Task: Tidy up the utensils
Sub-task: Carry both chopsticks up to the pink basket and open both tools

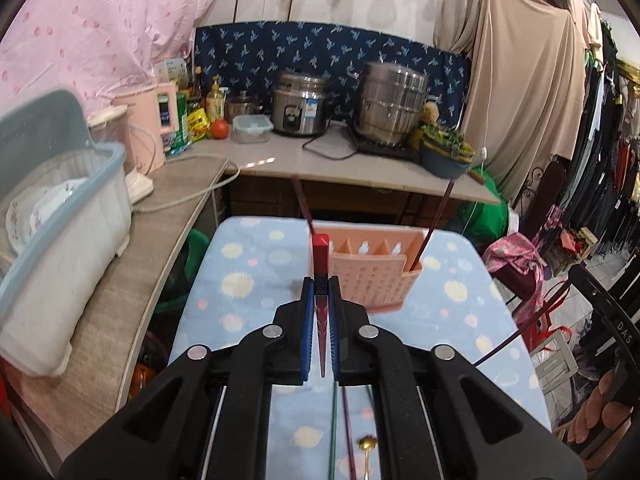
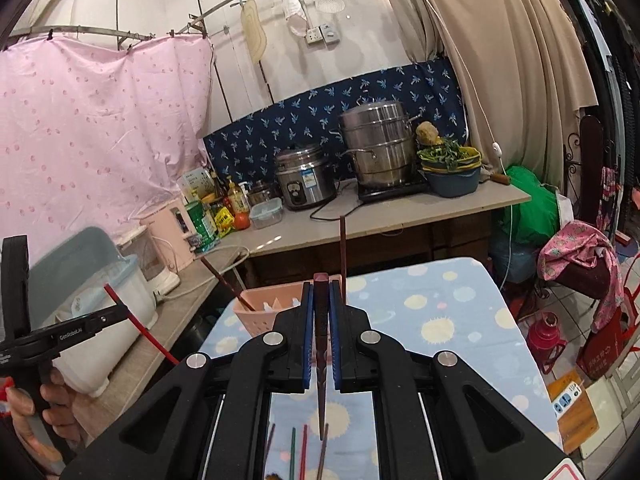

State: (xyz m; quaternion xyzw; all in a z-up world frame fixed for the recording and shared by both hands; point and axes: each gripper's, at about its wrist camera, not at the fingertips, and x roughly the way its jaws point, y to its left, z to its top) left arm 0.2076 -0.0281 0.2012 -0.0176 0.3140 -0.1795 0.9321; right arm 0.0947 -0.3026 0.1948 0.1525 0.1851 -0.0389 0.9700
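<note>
A pink slotted utensil holder [image 1: 372, 272] stands on a table with a blue spotted cloth [image 1: 248, 280]. Two dark brown chopsticks [image 1: 434, 224] lean in it, one at each end. My left gripper [image 1: 320, 292] is shut on a red chopstick [image 1: 321, 264], held in front of the holder. My right gripper [image 2: 321, 300] is shut on a dark brown chopstick [image 2: 321, 320], just in front of the holder [image 2: 264, 306]. The left gripper [image 2: 116, 314] with its red chopstick [image 2: 140, 326] shows at the left of the right wrist view. Loose chopsticks [image 2: 298, 452] and a gold spoon [image 1: 367, 446] lie on the cloth below.
A white dish bin with plates [image 1: 60, 248] sits on the wooden counter at left. Behind are a rice cooker [image 1: 302, 106], a steel steamer pot [image 1: 392, 104], bottles and a basin of greens [image 1: 446, 148]. Clothes and stools crowd the right side.
</note>
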